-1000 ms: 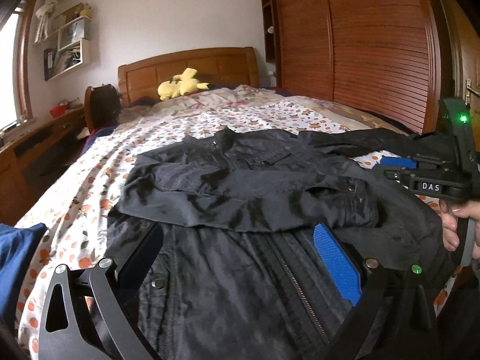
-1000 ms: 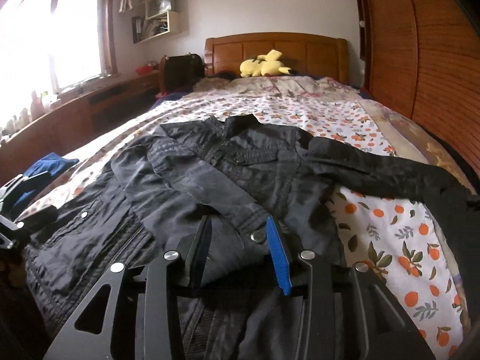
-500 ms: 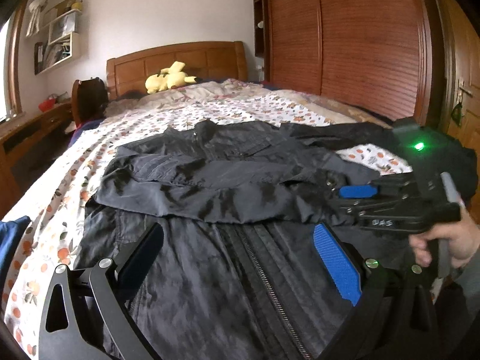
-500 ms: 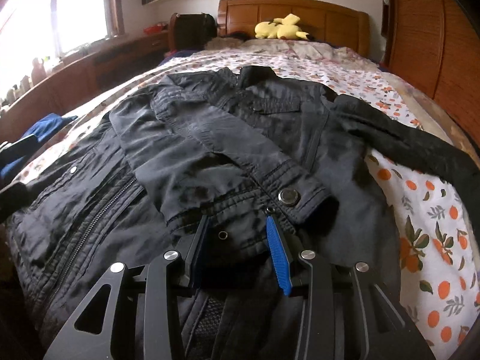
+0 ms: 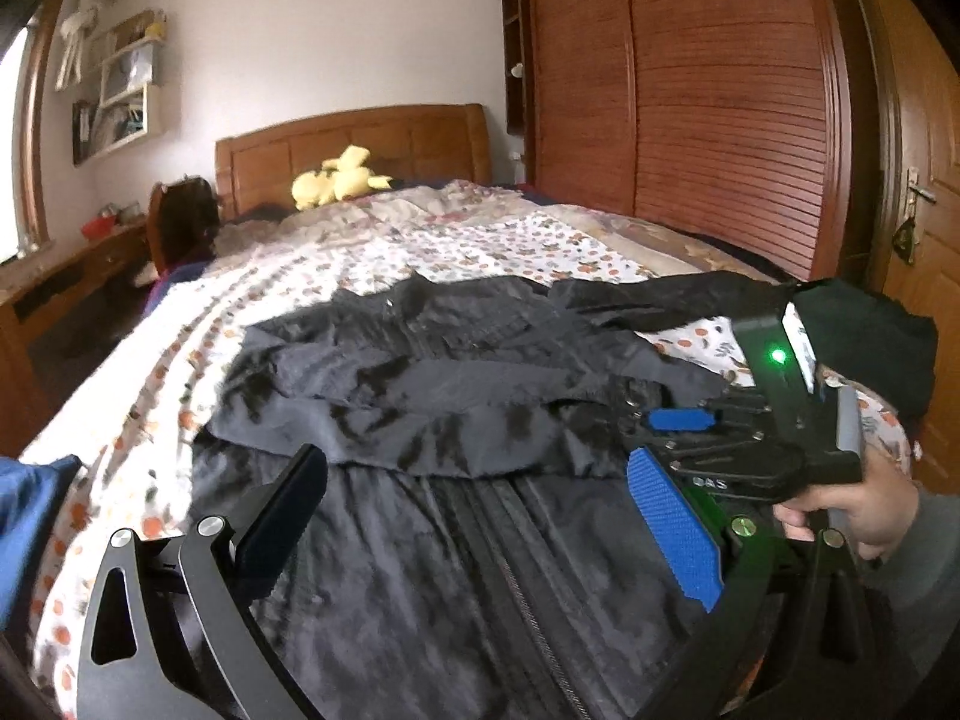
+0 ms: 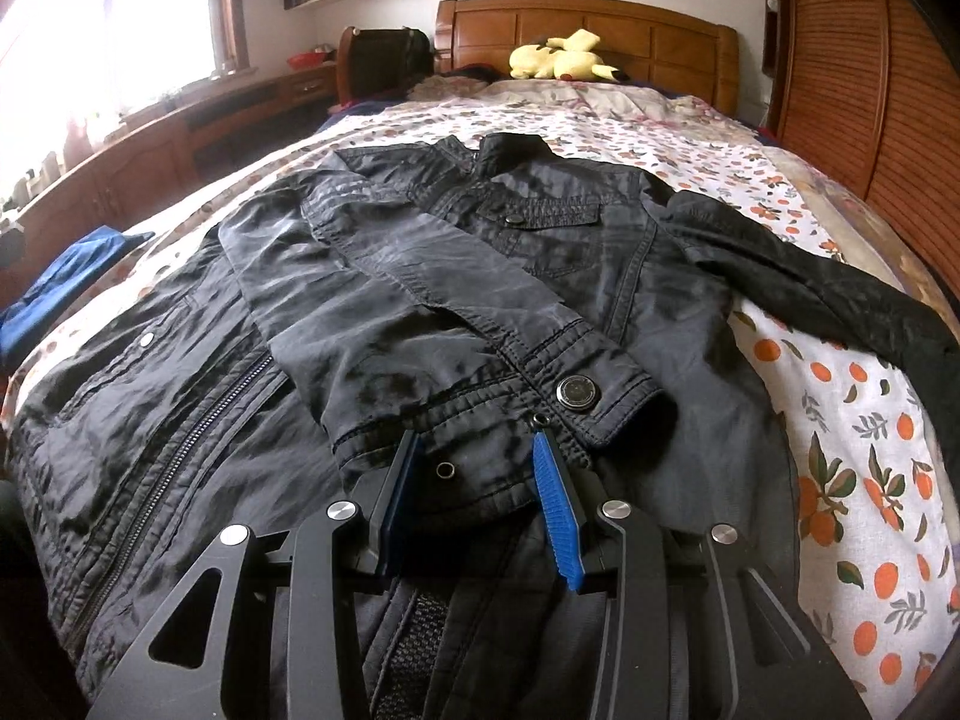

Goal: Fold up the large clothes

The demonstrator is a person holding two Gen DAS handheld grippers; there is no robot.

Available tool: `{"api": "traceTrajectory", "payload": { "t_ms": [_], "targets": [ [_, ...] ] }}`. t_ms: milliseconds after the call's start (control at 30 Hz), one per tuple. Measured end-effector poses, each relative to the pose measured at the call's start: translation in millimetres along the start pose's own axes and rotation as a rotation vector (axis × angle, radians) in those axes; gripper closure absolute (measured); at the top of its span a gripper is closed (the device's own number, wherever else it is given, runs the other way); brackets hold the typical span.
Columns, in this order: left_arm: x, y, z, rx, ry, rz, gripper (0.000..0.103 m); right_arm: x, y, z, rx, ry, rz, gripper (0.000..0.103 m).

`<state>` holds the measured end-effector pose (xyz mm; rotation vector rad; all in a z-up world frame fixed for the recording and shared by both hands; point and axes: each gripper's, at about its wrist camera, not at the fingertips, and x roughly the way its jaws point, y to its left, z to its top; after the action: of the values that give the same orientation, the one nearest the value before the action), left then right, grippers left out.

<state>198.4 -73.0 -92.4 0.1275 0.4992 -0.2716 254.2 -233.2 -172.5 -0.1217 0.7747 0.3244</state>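
Note:
A black jacket [image 6: 630, 276] lies face up on the flowered bedspread [image 6: 840, 450], zip [image 5: 510, 588] toward me. One sleeve [image 6: 420, 300] is folded across the chest, and its buttoned cuff [image 6: 540, 414] sits pinched between the pads of my right gripper [image 6: 477, 444], low on the jacket front. The other sleeve [image 6: 840, 300] stretches out to the right over the bedspread. In the left wrist view the right gripper [image 5: 660, 420] rests on the jacket with a hand [image 5: 852, 510] on its grip. My left gripper [image 5: 480, 516] hovers open above the jacket's lower front, nothing between its fingers.
A blue garment [image 6: 60, 288] lies at the bed's left edge. A yellow plush toy [image 6: 564, 57] sits by the wooden headboard [image 6: 600, 24]. A wooden wardrobe [image 5: 720, 120] lines the right side, a desk [image 6: 180, 132] the left under the window.
My right gripper came down with the cuff and laid it on the jacket front, then held still. My left gripper drew back and up a little, staying open.

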Motion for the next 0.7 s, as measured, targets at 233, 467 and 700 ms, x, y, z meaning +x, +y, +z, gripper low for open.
{"api": "traceTrajectory", "payload": {
  "t_ms": [233, 467, 700],
  "targets": [
    [19.2, 16.3, 9.9, -0.037, -0.010, 0.010, 0.002, -3.8, 1.6, 1.7, 0.001, -0.011, -0.005, 0.066],
    [57.2, 35.5, 11.7, -0.054, -0.011, 0.012, 0.002, -7.7, 0.2, 0.3, 0.011, -0.034, -0.013, 0.066],
    [91.7, 50.2, -1.9, -0.085, 0.006, 0.009, 0.002, -9.1, -2.0, -0.4, 0.015, -0.046, -0.016, 0.066]
  ]
}}
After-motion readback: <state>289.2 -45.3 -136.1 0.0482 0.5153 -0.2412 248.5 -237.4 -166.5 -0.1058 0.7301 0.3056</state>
